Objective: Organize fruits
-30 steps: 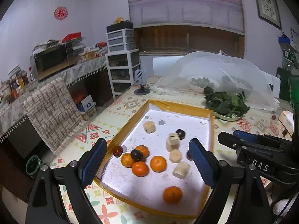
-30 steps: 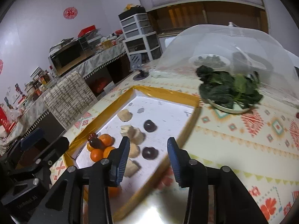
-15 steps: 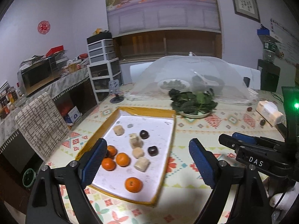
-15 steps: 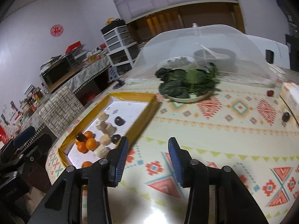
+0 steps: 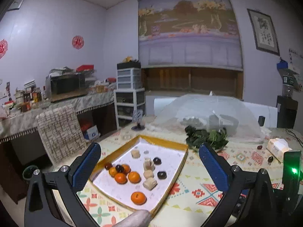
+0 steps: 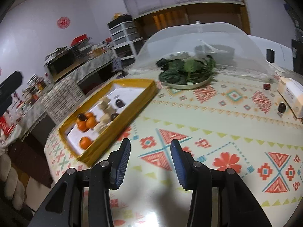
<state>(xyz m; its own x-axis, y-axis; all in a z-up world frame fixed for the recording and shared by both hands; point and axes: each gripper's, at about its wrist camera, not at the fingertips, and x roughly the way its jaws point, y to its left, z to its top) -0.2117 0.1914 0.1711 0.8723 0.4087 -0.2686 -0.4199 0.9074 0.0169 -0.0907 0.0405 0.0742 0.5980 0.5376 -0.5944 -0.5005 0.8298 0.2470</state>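
A yellow-rimmed white tray [image 5: 166,144] [image 6: 132,102] lies on the patterned table. It holds several oranges [image 5: 138,197] [image 6: 85,142], several pale fruit chunks [image 5: 150,183] and dark round fruits [image 5: 162,174]. More dark fruits lie loose on the cloth at the far right [image 6: 281,107] [image 5: 270,158]. My left gripper [image 5: 149,167] is open and empty, held above and back from the tray. My right gripper [image 6: 150,158] is open and empty over bare cloth, right of the tray.
A plate of dark leafy greens [image 6: 187,73] [image 5: 206,138] stands beyond the tray, beside a mesh food cover [image 6: 204,43] over bowls. A tissue box [image 6: 291,94] sits at the right edge. A chair [image 5: 58,132] and a cluttered sideboard are on the left.
Both grippers have pulled back and up from the tray. The right one has swung right, over the cloth. Both stay open and empty.
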